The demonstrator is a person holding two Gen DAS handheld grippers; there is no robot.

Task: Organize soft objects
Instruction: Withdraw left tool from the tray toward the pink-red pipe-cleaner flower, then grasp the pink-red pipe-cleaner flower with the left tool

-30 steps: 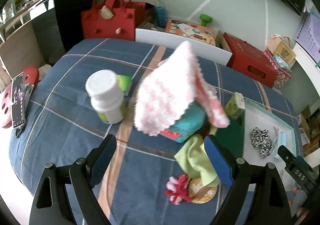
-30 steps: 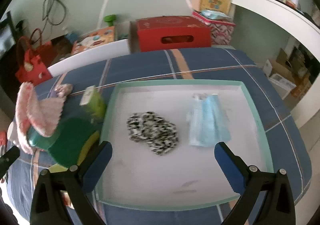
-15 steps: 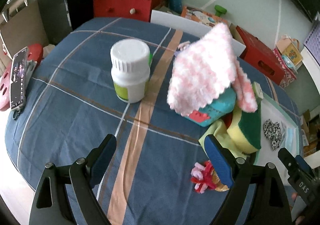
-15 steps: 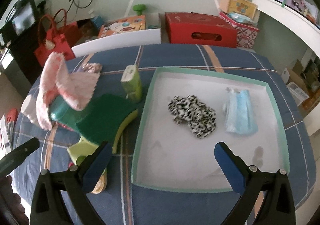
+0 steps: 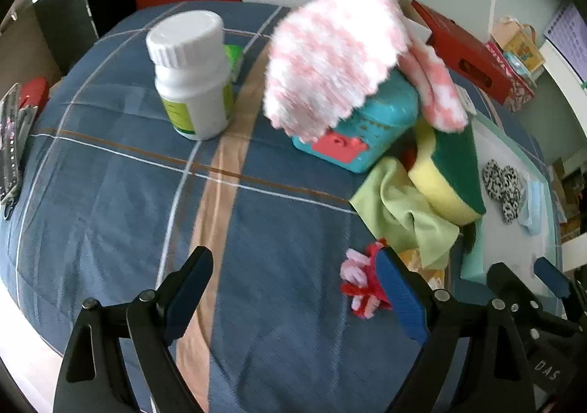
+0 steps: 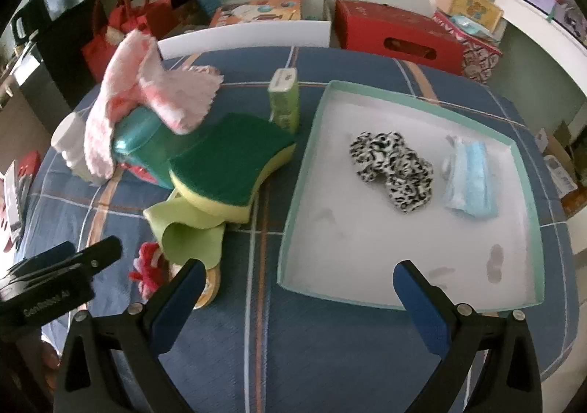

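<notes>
A blue plaid tablecloth (image 5: 110, 192) is seen across both views, and on its right side a shallow white tray (image 6: 403, 101) with a pale green rim is set, in which a black-and-white scrunchie (image 6: 392, 165) and a blue face mask (image 6: 469, 180) already lie apart from each other. To the left of the tray a heap of items is piled: a pink-and-white knitted cloth (image 5: 330, 46) is draped over a teal toy case (image 5: 374, 126), a green-and-yellow sponge (image 6: 231, 167) leans against that case, and a light green cloth (image 5: 403, 214) is tucked under the sponge. Nearest the grippers, a small red-and-pink fuzzy item (image 5: 361, 284) lies on the cloth. The left gripper (image 5: 293, 292) is spread wide and empty, and the fuzzy item is found just beside its right-hand finger, so this hand is judged the nearer one. The right gripper (image 6: 297, 297) is likewise spread and empty, poised over the tray's near-left corner, with the heap lying to its left.
</notes>
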